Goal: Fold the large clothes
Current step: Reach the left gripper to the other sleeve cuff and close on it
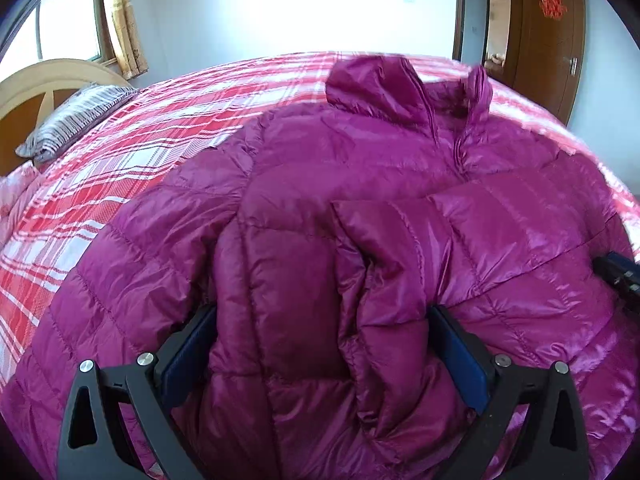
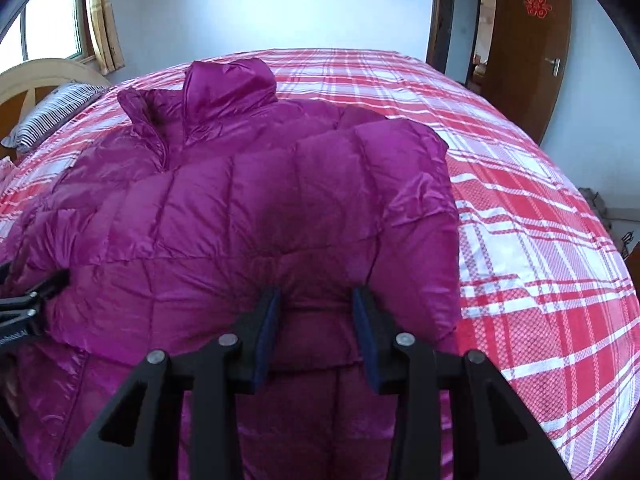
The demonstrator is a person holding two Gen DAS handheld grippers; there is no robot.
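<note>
Black-framed right gripper (image 2: 316, 312) pinches a puffy fold of the magenta down jacket (image 2: 224, 208), jaws narrow. Left gripper (image 1: 320, 344), jaws wide, is packed with bunched jacket; grip unclear. Jacket lies on plaid bed (image 2: 540, 240), collar far side. Judged light, soft, slippery; grab quilted seams or hem.

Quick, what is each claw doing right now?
Left claw: closed on a thick fold of the purple jacket.
Right claw: closed on the jacket's bunched edge.

Left hand-held gripper (image 1: 320, 312) jaws wide, pads pressing jacket (image 1: 360, 184) bulk; right hand-held gripper (image 2: 316, 292) narrower, pinching a fold.
</note>
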